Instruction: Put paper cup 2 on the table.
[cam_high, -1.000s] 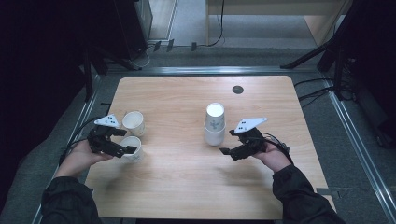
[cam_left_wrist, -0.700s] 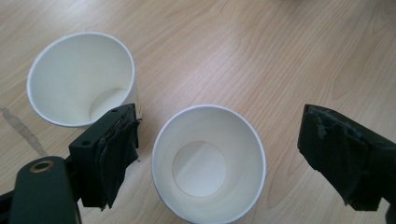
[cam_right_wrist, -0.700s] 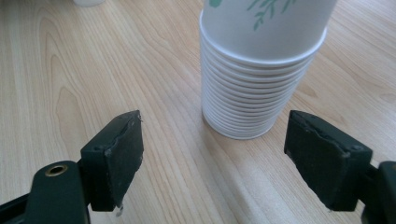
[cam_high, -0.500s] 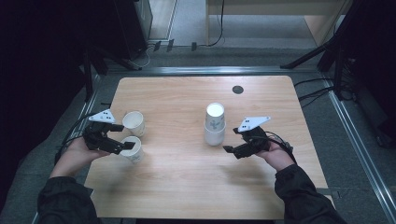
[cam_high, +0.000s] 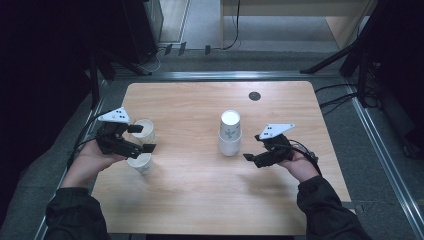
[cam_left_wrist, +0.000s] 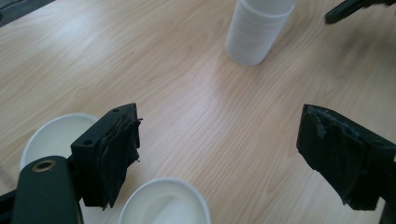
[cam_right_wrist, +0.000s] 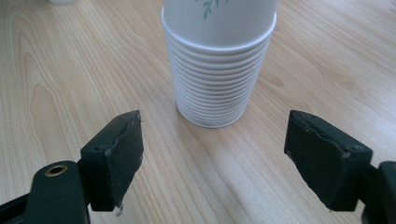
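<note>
At the centre of the high view stands the stack of paper cups (cam_high: 229, 134), nested upside down on the wooden table (cam_high: 200, 200), and my right gripper (cam_high: 256, 158) sits just to its right in the frame, jaws pointing left toward it. In the right gripper view the stack (cam_right_wrist: 218, 70) rises dead ahead between the two black jaws, upright, its long axis vertical, its base a little beyond the tips. The jaws stand wide apart with nothing between them, wider than the stack, so I judge a straight push forward would bring them round its lower rings.

At the left edge of the table my left gripper (cam_high: 142, 138) hangs over two loose cups, both mouth up: the far cup (cam_high: 143, 129) toward the upper left and the near cup (cam_high: 140, 162) just below it. In the left gripper view the jaws gape wide and empty, one jaw sitting in front of the far cup (cam_left_wrist: 56, 135) and the near cup (cam_left_wrist: 163, 203) at the bottom middle (touching neither, as far as I can tell).

The stack (cam_left_wrist: 259, 30) shows in the upper right of that view, well apart from the left gripper. The right hand (cam_high: 300, 167) is plainly the nearer one, so I'd take the next cup off the stack with it.
</note>
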